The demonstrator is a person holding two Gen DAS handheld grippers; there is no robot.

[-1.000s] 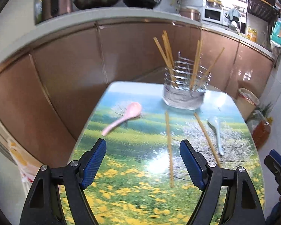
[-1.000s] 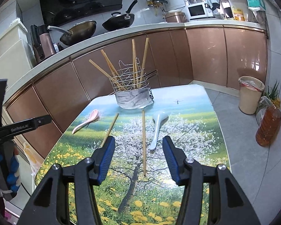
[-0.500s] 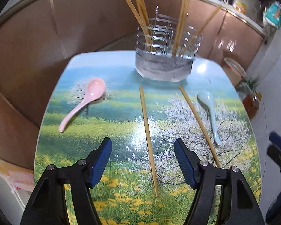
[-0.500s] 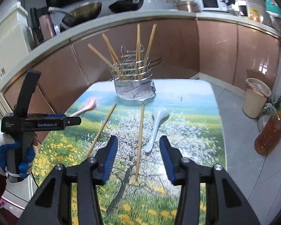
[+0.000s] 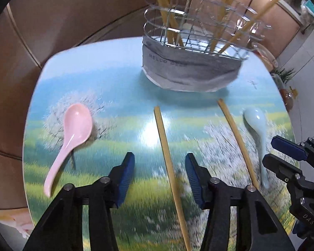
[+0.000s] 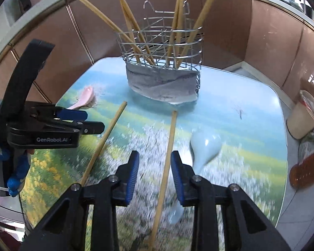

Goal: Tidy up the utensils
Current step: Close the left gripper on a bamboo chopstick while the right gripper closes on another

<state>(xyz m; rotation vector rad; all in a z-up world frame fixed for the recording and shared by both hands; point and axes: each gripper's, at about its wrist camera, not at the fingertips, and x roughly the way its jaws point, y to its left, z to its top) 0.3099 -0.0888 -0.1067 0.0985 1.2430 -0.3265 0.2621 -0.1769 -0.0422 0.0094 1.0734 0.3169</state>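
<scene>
1. A pink spoon (image 5: pixel 73 133) lies farthest left on the table (image 5: pixel 106 67), bowl up, with its handle running toward the near left edge. It is well apart from the other loose pieces. In the right wrist view it (image 6: pixel 84 100) shows behind the other gripper.
2. The left gripper (image 5: pixel 160 177) points steeply down at the table. Its blue pads (image 5: pixel 126 179) are closing, with a gap left on each side of the chopstick between them; they do not press on it. A gloved hand (image 6: pixel 12 167) holds this gripper.
3. The left chopstick (image 5: pixel 169 171) lies flat on the table, running from near the basket toward the near edge and passing between the left gripper's jaws.
4. A wire basket (image 5: pixel 190 41) stands upright at the far middle of the table, with a grey cloth band (image 5: pixel 188 71) round its lower half. Several chopsticks (image 5: pixel 167 16) lean inside it at different angles.
5. The right chopstick (image 6: pixel 167 167) also lies flat, just beside the pale blue spoon, and runs between the right gripper's jaws.
6. The right gripper (image 6: pixel 155 175) is tilted down over that chopstick. Its pads (image 6: pixel 176 177) are closing and stand narrowly apart, near the stick but not yet clamped on it.
7. A pale blue spoon (image 6: pixel 203 148) lies on the right side of the table, bowl toward the basket, its handle passing under the right gripper's right finger.
8. Beyond the table's right edge, a bin (image 6: pixel 305 117) and a bottle of amber liquid (image 6: pixel 307 171) stand on the floor.
</scene>
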